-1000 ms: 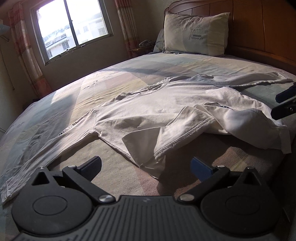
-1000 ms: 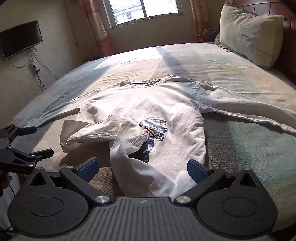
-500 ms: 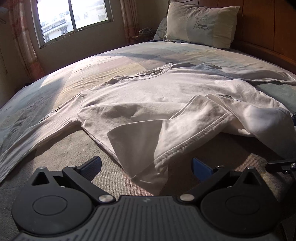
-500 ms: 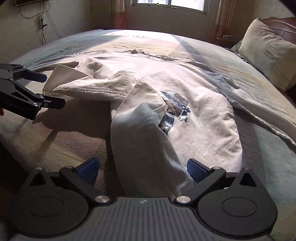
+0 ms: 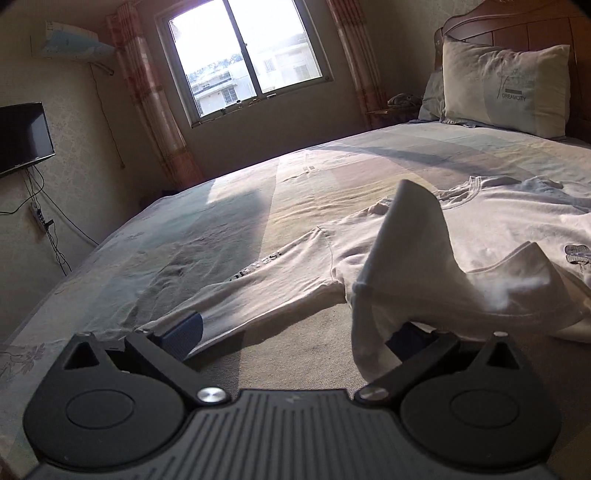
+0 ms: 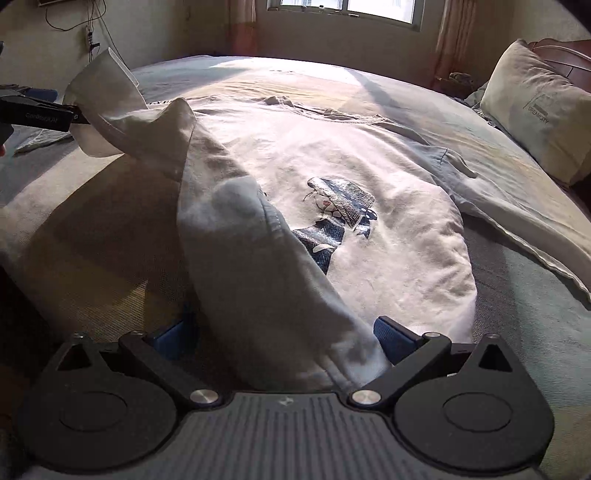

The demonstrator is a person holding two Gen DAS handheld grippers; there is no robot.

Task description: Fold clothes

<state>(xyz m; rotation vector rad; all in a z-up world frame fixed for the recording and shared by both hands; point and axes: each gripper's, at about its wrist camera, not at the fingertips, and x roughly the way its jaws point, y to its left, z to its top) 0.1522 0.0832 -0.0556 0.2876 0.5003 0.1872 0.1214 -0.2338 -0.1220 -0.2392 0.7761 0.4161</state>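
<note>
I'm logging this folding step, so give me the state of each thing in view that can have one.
Shirt: spread on the bed, front print up, bottom hem lifted off the bed.
Left gripper: jaws apart, hem cloth draped over one finger.
Right gripper: jaws apart, hem cloth between the fingers.
Pillow: propped against the headboard.
Window: curtains drawn back.
TV: screen dark.

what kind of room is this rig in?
Almost certainly a home bedroom: a made bed with a wooden headboard and pillow, a curtained window, and a wall-mounted TV. A white shirt lies spread on the bed.
</note>
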